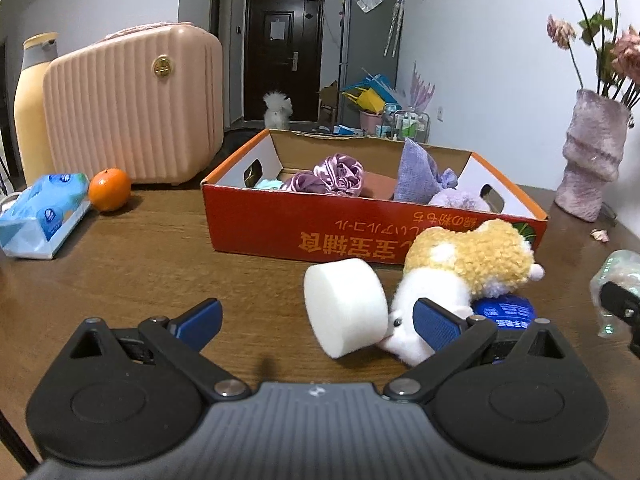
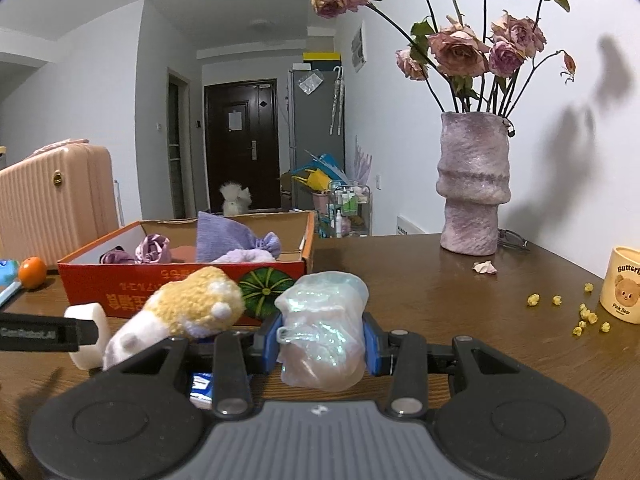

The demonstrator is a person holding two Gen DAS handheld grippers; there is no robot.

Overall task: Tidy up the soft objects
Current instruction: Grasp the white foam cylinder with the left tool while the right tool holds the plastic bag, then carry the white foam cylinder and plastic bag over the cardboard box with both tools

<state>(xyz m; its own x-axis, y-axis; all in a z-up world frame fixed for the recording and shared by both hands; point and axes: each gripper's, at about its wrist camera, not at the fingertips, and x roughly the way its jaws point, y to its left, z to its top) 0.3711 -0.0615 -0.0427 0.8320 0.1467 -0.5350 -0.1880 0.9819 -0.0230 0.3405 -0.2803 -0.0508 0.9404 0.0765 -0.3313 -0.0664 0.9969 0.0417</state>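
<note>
An orange cardboard box [image 1: 304, 236] on the wooden table holds purple soft things, among them a satin scrunchie [image 1: 340, 174] and a lavender pouch [image 1: 416, 172]. In front of it lie a white foam cylinder [image 1: 346, 308] and a yellow-and-white plush toy [image 1: 468, 264]. My left gripper [image 1: 316, 322] is open, its jaws on either side of the foam cylinder and the plush's white end. My right gripper [image 2: 322, 340] is shut on an iridescent translucent soft pouch [image 2: 324, 332], held just above the table right of the box [image 2: 184, 284]. The plush [image 2: 188, 312] lies left of it.
A pink ribbed case [image 1: 136, 108], a yellow bottle [image 1: 32, 100], an orange [image 1: 109, 189] and a tissue pack [image 1: 40, 216] stand at the left. A purple vase [image 2: 472, 184] of dried roses and a cream cup [image 2: 624, 284] with scattered yellow bits stand at the right. A blue round lid [image 1: 506, 312] lies under the plush.
</note>
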